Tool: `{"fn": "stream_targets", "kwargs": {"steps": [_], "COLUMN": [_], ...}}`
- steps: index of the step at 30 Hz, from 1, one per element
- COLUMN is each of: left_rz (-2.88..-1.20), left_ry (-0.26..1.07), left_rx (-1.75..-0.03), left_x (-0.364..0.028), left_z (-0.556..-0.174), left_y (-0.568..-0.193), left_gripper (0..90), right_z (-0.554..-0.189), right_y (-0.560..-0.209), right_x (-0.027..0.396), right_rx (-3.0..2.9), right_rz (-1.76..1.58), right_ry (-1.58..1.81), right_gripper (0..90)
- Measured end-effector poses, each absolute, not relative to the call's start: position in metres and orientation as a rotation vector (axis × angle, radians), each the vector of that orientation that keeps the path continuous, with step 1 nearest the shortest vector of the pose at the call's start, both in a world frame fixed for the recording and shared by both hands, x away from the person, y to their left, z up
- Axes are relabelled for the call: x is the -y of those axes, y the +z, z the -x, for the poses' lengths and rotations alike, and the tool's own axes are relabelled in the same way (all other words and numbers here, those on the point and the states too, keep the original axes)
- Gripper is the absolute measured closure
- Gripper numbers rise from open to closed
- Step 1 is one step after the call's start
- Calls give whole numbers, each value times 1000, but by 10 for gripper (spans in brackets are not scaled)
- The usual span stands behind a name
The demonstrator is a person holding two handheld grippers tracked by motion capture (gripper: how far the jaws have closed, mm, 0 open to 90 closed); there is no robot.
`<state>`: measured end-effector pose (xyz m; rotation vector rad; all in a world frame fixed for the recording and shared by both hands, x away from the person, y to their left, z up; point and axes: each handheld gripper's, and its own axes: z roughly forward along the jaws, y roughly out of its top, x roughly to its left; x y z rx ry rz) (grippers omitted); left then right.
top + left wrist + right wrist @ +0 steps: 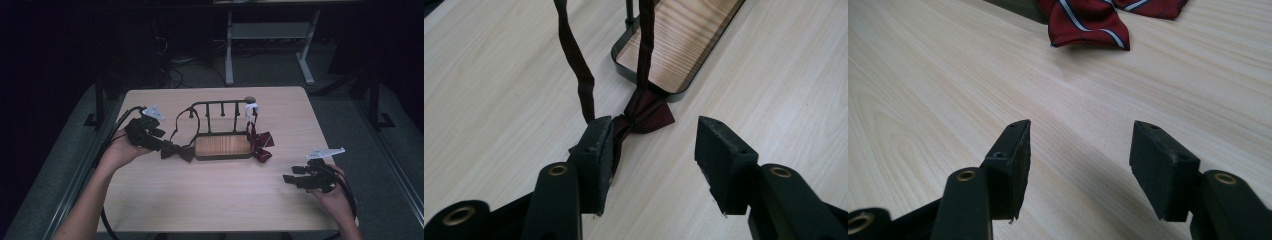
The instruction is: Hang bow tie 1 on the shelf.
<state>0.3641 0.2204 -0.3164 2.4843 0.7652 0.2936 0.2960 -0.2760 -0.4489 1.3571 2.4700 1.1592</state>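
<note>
- Standing mid-table (210,200): a wood-floored rack (222,146) with pegs for hanging ties.
- Looped by its strap over a left peg, bow resting on the tabletop: dark bow tie (644,111).
- Spread apart, bow touching one pad, unclamped: left gripper (651,150).
- Waiting apart, gaping, empty: right gripper (1078,150).

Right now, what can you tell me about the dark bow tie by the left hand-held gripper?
The dark bow tie is maroon, plain fabric, knotted at the middle. It lies on the wooden table against the left end of the rack's wood-look tray. Its thin strap loops up over a peg on the rack's black rail. One wing lies against the inner face of the left hand-held gripper; the jaws stand apart, not pinching it.
</note>
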Motion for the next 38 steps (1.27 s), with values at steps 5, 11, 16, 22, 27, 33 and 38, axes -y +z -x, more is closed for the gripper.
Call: {"fn": "stream_targets", "kwargs": {"steps": [5, 11, 16, 22, 27, 33, 38], "left_rz": [-2481, -2475, -2471, -2464, -2459, -2449, -2432], "left_ry": [287, 287, 292, 284, 281, 279, 278], "left_rx": [-762, -762, -761, -772, -778, -787, -798], "left_x": [-221, -222, -225, -229, -232, -236, -239], "left_z": [-361, -355, -350, -345, -341, -335, -329], "left_y": [-319, -326, -333, -341, -348, -355, -362], "left_gripper": [448, 418, 405, 398, 394, 388, 380], "right_z": [-296, -296, -296, -296, -296, -296, -296], "right_y": [-449, -448, -449, -449, -449, -449, -448], "right_x": [276, 276, 276, 276, 276, 276, 275], "right_rx": [-2471, -2469, -2469, -2469, -2469, -2468, -2465], "right_rz": [-1357, -1364, -1357, -1358, -1357, -1344, -1348], "right_ry": [1159, 1159, 1162, 1161, 1162, 1161, 1161], "right_gripper": [414, 414, 414, 414, 414, 414, 414]}}
